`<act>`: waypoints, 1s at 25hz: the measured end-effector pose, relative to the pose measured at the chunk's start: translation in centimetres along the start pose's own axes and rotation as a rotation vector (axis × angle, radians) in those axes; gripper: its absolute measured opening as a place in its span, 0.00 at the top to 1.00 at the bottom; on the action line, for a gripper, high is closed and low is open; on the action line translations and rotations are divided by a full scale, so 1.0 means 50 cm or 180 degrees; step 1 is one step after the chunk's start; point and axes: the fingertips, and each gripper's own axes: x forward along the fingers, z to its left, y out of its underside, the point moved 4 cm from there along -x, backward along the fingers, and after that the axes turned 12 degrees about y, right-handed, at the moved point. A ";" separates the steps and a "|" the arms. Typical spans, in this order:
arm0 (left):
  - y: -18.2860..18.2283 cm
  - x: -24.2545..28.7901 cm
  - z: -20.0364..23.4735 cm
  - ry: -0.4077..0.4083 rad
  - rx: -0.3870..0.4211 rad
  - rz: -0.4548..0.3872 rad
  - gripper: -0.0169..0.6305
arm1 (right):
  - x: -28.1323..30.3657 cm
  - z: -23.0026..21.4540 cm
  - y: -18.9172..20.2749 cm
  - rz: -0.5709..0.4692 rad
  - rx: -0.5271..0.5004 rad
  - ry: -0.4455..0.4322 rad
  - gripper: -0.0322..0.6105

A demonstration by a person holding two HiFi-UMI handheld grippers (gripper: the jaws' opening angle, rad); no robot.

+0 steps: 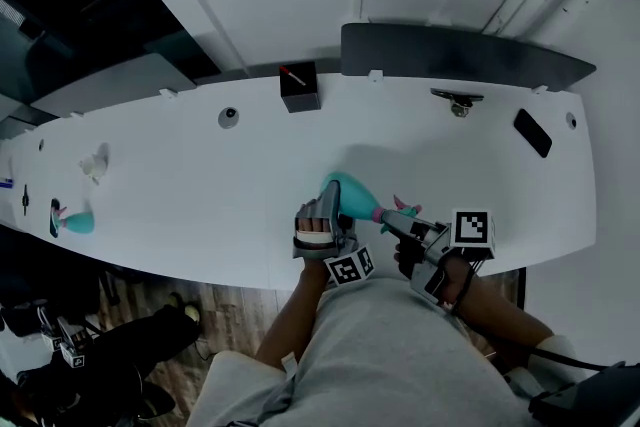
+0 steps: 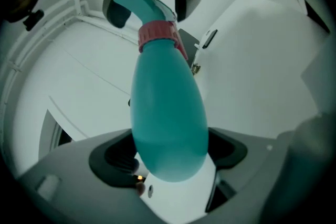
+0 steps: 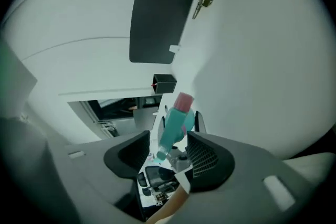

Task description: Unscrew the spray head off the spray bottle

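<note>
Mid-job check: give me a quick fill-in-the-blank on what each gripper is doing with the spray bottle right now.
1. The left gripper is shut on the teal spray bottle by its ____, not by its spray head.
2. The collar under the spray head is coloured ____.
3. The jaws of the right gripper are ____, not shut, with the spray head between them.

Missing words: body; pink; open.

Teal bottle (image 2: 168, 113) of smooth plastic with soft sheen, pink collar (image 2: 157, 34) of ribbed plastic, table (image 1: 200, 185) white, smooth, matt, floor (image 1: 220, 310) of wood planks, shirt (image 1: 390, 355) of grey cloth, pads (image 3: 210, 157) black, grid-textured
</note>
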 end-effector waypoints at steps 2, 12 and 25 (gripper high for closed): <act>-0.007 -0.001 -0.005 0.0004 0.0114 0.0014 0.35 | 0.011 -0.006 -0.007 -0.0111 0.0025 0.0078 0.71; -0.003 0.004 -0.020 0.0131 0.0019 0.0027 0.35 | 0.016 0.008 -0.008 -0.0115 -0.1730 0.0481 0.79; -0.039 -0.013 -0.083 0.0987 -0.0489 -0.0566 0.35 | -0.012 0.008 0.054 -0.0087 -0.8429 0.0869 0.79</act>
